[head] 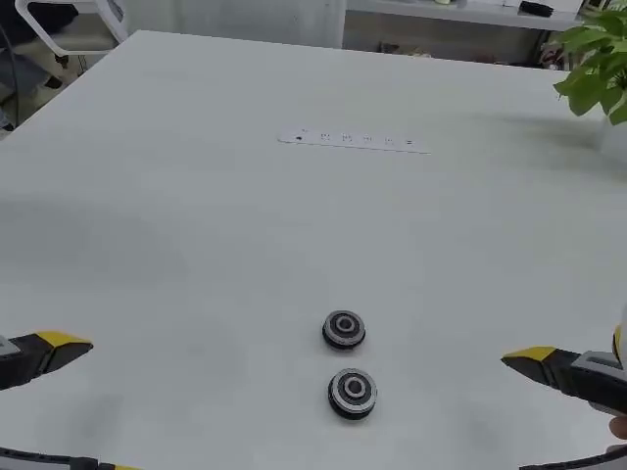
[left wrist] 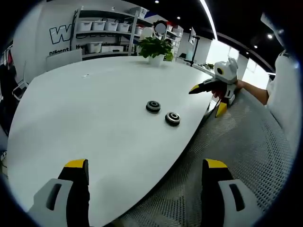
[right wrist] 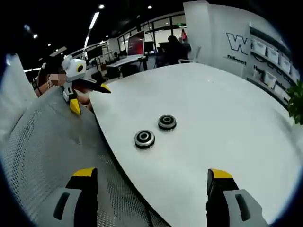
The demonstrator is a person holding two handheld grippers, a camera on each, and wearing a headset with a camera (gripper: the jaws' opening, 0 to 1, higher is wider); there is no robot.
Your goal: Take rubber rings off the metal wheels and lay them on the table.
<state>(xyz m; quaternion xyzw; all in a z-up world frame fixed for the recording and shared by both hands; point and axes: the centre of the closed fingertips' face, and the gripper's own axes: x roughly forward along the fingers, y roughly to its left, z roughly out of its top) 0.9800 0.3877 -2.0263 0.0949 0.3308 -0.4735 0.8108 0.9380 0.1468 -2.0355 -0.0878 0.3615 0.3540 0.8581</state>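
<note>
Left claw (left wrist: 145, 166) and right claw (right wrist: 151, 174), each with jaws spread wide and holding nothing, hover off the front edge of the bench (head: 176, 215), one on either side of the work and well apart from it. This stance probably leaves either side free to approach. The far wheel (head: 344, 330) and near wheel (head: 353, 393) lie flat near that edge, close together but not touching, so they cannot roll. Each is a small disc with a bright machined metal hub, and a dark rubber ring (head: 333, 394) is seated around its rim. The bench surface is smooth, matte and pale grey.
</note>
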